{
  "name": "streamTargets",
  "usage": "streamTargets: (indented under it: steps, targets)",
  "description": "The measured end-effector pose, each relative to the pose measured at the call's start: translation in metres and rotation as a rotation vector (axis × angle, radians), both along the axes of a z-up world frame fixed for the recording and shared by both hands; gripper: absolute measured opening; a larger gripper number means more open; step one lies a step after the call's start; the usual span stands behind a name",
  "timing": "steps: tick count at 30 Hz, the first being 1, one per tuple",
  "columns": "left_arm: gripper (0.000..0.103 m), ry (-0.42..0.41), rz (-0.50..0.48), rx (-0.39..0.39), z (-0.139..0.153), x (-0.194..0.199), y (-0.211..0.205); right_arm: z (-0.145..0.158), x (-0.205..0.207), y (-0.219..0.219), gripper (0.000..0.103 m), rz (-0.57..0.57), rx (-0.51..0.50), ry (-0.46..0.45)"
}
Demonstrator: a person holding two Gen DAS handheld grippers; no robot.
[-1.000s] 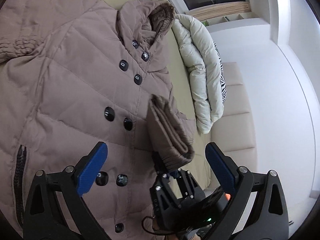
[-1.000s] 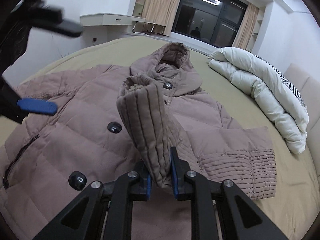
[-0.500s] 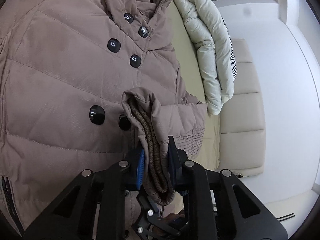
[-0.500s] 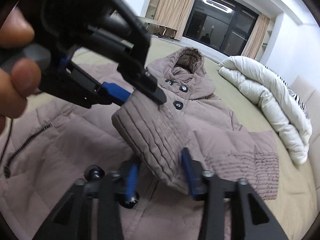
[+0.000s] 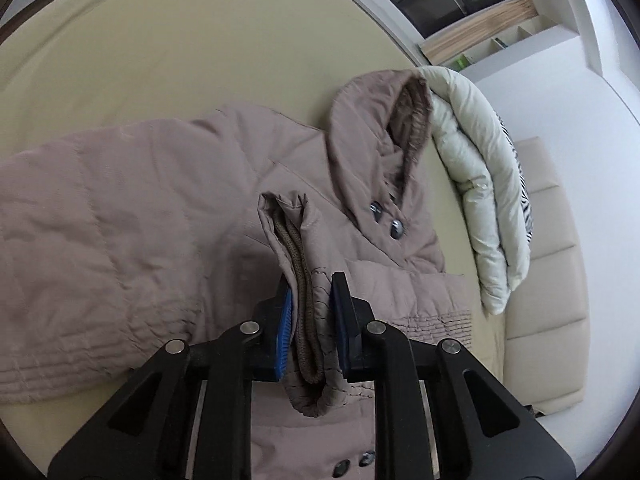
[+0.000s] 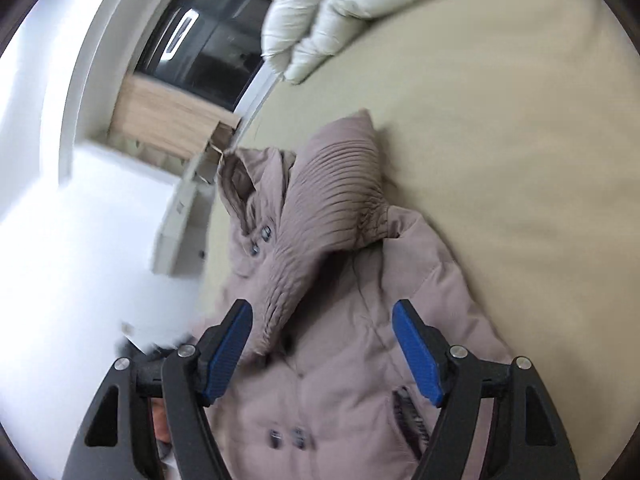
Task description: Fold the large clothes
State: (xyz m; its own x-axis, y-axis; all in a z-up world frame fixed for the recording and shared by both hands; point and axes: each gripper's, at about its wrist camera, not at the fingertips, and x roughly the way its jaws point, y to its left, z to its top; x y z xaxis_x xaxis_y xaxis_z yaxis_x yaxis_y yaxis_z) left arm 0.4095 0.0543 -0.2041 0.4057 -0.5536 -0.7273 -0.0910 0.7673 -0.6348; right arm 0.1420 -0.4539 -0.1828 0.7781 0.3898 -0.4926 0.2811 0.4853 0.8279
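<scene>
On the bed [image 5: 120, 60], one brown padded coat [image 5: 132, 208] is lying buttoned, hood beside one folded white duvet [image 5: 476, 184]. Your left hand-held gripper [image 5: 310, 316] is clamping the coat's sleeve cuff [image 5: 304, 300]. Your right hand-held gripper [image 6: 324, 348] has just been opening and is standing apart above the coat, gripping nothing. No writing is showing.

Taupe coat [image 5: 120, 216]; cream, zebra-striped duvet [image 5: 476, 184]

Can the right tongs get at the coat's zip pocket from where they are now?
Probably yes. The right tongs have just been opening and hold nothing; the zip pocket lies uncovered on the coat just below them, with the pleated cuff further off.
</scene>
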Motion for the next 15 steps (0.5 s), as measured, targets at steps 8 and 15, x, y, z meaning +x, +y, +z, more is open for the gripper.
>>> streamTargets:
  steps: [8,15]
  targets:
    - [0.017,-0.003,0.08,0.012,-0.016,0.015,0.039,-0.039,0.088,0.022,0.076,0.051,0.263,0.006]
    - [0.017,0.002,0.085,0.05,-0.025,0.019,0.038,-0.059,0.11,-0.017,0.074,-0.17,0.337,-0.004]
